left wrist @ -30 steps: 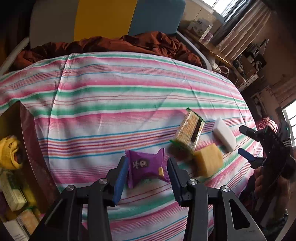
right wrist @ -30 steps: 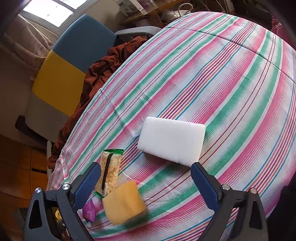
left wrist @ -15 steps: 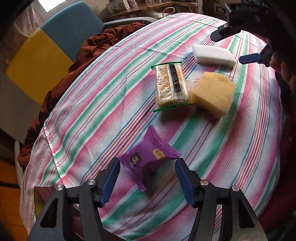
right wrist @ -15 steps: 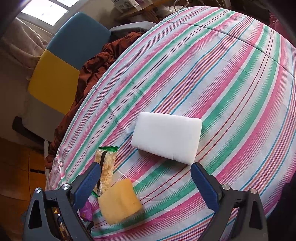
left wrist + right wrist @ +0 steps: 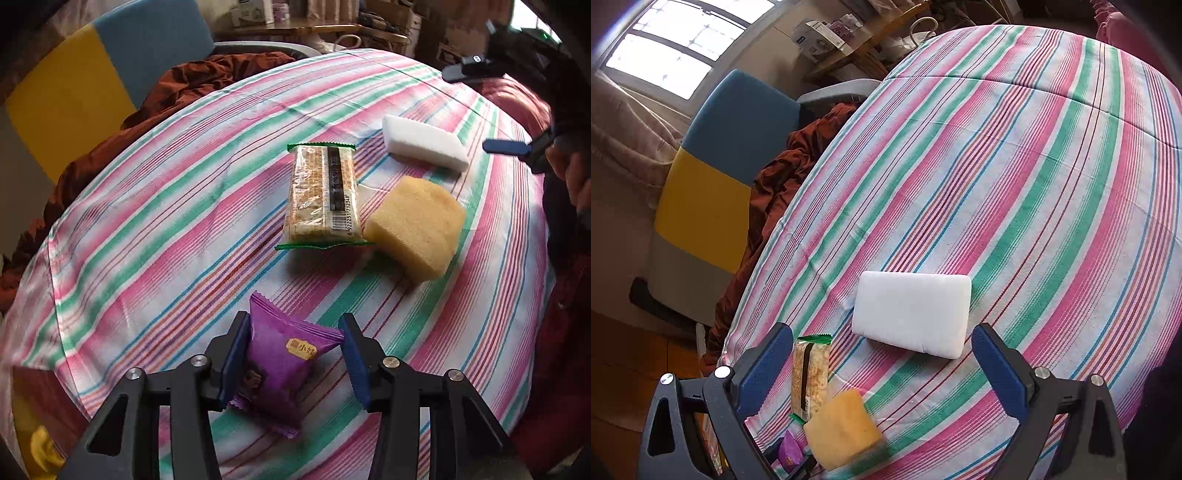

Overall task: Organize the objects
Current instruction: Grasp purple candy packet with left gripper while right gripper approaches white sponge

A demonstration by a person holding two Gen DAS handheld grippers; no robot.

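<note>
- Purple packet (image 5: pixel 286 363) is seen on the striped cloth (image 5: pixel 177 229) at the near edge, between the jaws of the left gripper (image 5: pixel 293 356).
- Left jaws have just been closing around the packet; the left pad touches its side, the right pad stands just clear of its corner. No firm pinch is shown yet, so the packet is judged not yet gripped.
- Beyond the packet: a green-edged cracker pack (image 5: pixel 323 194) lies mid-cloth, a yellow sponge (image 5: pixel 415 230) touching its right side, a white block (image 5: pixel 423 147) farther right.
- Right gripper (image 5: pixel 882 373) hangs with jaws wide apart and empty; the white block (image 5: pixel 912 312) lies just beyond its tips, roughly centred between them, untouched.
- Progress, as judged: early. All four items are on the cloth; none is lifted or stowed.
- A box (image 5: pixel 26 413) holding something yellow shows at the near-left corner, below the cloth edge; it may be the place for the items, though that cannot be told.
- Left to do: the grip on the packet is to be finished, the packet moved off, then the remaining three cleared.
</note>
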